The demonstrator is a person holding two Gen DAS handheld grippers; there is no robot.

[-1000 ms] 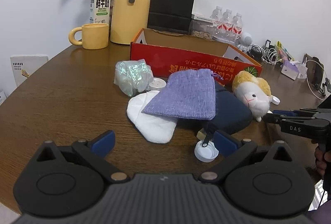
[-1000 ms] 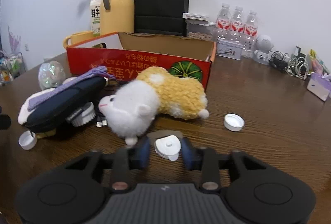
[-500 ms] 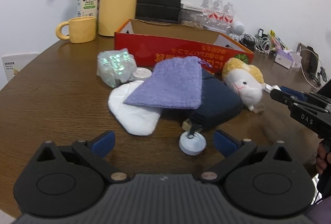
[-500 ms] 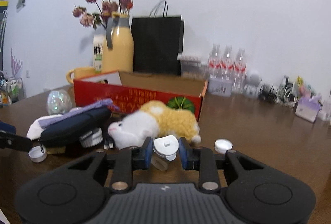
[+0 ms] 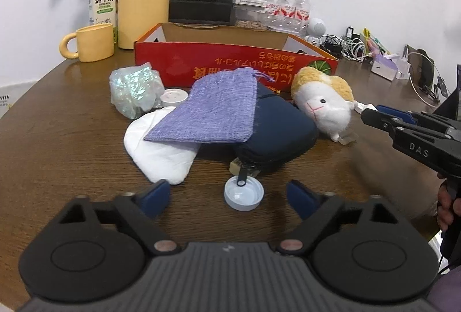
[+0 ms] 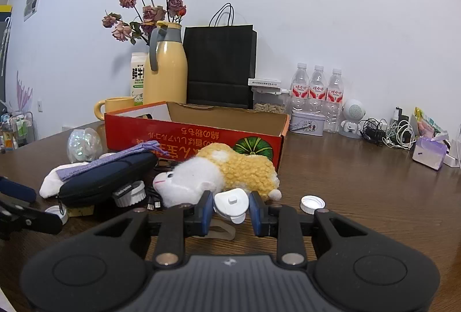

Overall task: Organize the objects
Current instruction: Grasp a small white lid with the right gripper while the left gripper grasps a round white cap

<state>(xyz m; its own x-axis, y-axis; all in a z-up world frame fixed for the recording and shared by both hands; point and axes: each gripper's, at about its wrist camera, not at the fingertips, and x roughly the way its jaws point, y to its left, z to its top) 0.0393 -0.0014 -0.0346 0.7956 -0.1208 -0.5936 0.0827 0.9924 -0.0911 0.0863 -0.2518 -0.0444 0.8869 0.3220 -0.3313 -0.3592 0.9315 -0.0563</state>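
A white bottle cap (image 5: 244, 194) lies open side up on the brown table (image 5: 72, 139), between the fingers of my left gripper (image 5: 229, 198). Its jaws are closing, and the pads stand clear of the cap. My right gripper (image 6: 230, 209) is shut on a small white plug-like piece (image 6: 232, 204), held just in front of the yellow-and-white plush toy (image 6: 219, 170). Beside the toy lie a navy zip case (image 5: 276, 130) and, on top, a purple pouch (image 5: 213, 113). Behind them stands the open red cardboard box (image 5: 230, 64).
A white pad (image 5: 161, 150), an iridescent bag (image 5: 134, 90) and a round white disc (image 5: 173, 96) lie left of the case. A second cap (image 6: 312, 204) sits right of the toy. A mug (image 5: 92, 42), flask, milk carton, black bag, bottles and cables line the back.
My left gripper moved forward until the white cap came between its fingers, and its jaws narrowed. The right gripper tipped upward with the white piece, then held still.
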